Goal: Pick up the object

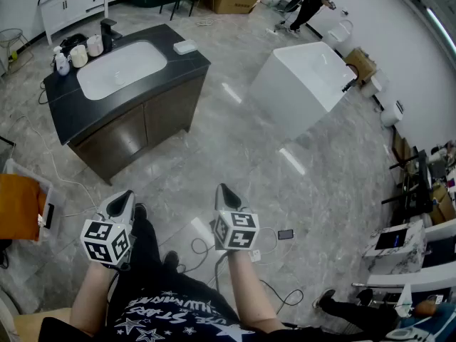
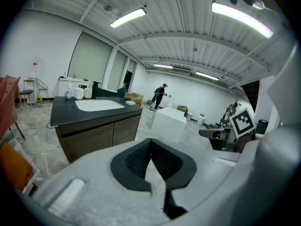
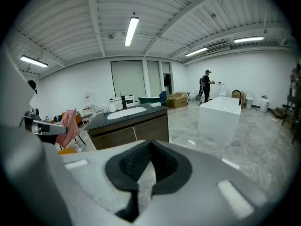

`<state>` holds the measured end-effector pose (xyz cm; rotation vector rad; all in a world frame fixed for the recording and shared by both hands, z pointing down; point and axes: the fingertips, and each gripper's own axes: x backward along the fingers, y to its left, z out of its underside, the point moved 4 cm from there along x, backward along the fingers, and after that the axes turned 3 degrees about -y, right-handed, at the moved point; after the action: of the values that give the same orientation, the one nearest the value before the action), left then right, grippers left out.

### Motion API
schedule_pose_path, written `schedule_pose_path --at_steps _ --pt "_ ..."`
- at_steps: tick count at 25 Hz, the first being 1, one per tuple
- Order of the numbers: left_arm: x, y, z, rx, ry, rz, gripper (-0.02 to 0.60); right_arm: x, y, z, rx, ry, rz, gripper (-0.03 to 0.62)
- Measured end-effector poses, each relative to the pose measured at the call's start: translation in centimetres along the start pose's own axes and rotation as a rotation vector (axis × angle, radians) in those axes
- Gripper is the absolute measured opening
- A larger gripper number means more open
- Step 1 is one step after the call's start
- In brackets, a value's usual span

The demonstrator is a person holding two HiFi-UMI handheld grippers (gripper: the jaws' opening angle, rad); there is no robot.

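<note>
Grey floor (image 1: 235, 148), dark tabletop (image 1: 75, 116) with white sink (image 1: 121, 68).
Held low, left tool (image 1: 122, 201) and right tool (image 1: 226, 194), both closed tight on nothing; white dish (image 1: 184, 46) and cups (image 1: 80, 54) on tabletop, well apart from both; task's object not identifiable.

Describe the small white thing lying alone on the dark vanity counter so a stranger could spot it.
Find the dark-topped vanity with the white oval basin. On the counter's corner right of the basin in the head view lies a small flat white tray. Unlike the upright bottle, cups and black faucet at the other end, it lies low and alone.
</note>
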<state>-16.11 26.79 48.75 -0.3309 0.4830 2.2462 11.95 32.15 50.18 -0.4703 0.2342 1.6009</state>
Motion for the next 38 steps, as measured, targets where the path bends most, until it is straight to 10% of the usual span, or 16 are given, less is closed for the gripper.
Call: schedule_pose_path --at_steps 13,27,38 --pt "0.0 -0.9 1.2 0.001 0.019 0.014 0.008 0.4 -0.5 1.2 -0.018 -0.003 0.01 0.005" --pt "-3.1 1.9 -3.7 -0.05 -0.025 0.025 0.008 -3.1 0.0 -6.0 -0.103 -0.205 -0.036 0.009" --pt "-12.4 10.3 -9.7 -0.023 -0.032 0.037 0.008 -16.3 2.7 -11.3 -0.071 -0.111 -0.117 0.179"
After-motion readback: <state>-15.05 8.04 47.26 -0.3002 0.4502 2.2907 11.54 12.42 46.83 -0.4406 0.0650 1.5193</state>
